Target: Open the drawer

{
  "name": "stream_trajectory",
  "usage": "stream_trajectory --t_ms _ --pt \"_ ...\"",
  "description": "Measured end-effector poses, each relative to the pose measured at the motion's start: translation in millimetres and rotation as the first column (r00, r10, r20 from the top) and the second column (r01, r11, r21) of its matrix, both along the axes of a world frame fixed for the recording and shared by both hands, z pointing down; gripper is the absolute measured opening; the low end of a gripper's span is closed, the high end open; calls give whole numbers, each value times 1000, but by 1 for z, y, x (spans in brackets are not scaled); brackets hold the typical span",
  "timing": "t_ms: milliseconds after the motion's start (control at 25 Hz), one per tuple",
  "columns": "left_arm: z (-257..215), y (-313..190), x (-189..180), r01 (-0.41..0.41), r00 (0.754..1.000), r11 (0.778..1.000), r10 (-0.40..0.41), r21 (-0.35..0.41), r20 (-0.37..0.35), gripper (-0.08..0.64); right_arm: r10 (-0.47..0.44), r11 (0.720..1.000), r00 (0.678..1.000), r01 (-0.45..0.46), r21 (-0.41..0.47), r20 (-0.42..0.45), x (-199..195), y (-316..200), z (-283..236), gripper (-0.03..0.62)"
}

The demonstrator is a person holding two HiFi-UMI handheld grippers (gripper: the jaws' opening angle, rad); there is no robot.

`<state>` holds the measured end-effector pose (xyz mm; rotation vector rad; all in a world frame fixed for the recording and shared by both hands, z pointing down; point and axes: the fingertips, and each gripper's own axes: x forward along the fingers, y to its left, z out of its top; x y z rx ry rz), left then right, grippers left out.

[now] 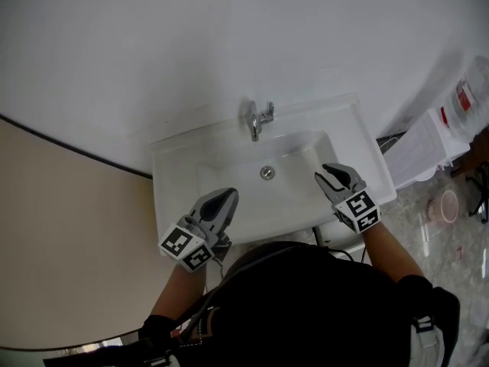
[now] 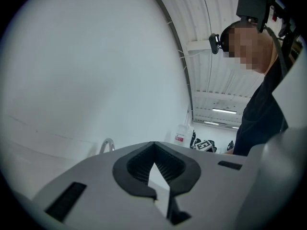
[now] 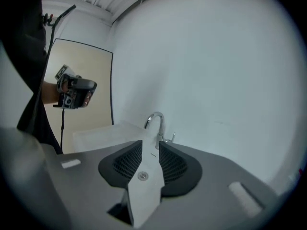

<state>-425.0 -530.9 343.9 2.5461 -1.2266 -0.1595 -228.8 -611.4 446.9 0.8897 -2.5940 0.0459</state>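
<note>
The glossy ceramic washbasin (image 1: 367, 140) is white, like the plain wall (image 1: 229, 37) behind it. Its curved metal tap (image 1: 256, 121) and small round drain (image 1: 267, 173) are shiny silver. The left tool (image 1: 231, 193) and the right tool (image 1: 330, 173) are light grey with black ribbed pads, and each carries black-and-white square markers (image 1: 186, 248). The flat wall panel (image 1: 61, 243) is beige with a dark edge line. The person's clothing (image 1: 306, 297) is black. The clear plastic water bottle (image 1: 470, 98) bears a red label. The polished floor (image 1: 451, 235) is grey and speckled.
</note>
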Motion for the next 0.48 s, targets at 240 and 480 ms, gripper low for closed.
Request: stream_trajectory --t_ms 240,480 --pt "-14 7 -47 85 996 996 -85 40 12 -6 -103 994 990 100 35 95 -62 -7 -57 84" --pt "-26 19 -78 142 990 987 -142 78 4 -6 -172 985 967 167 43 190 -93 -5 -101 36"
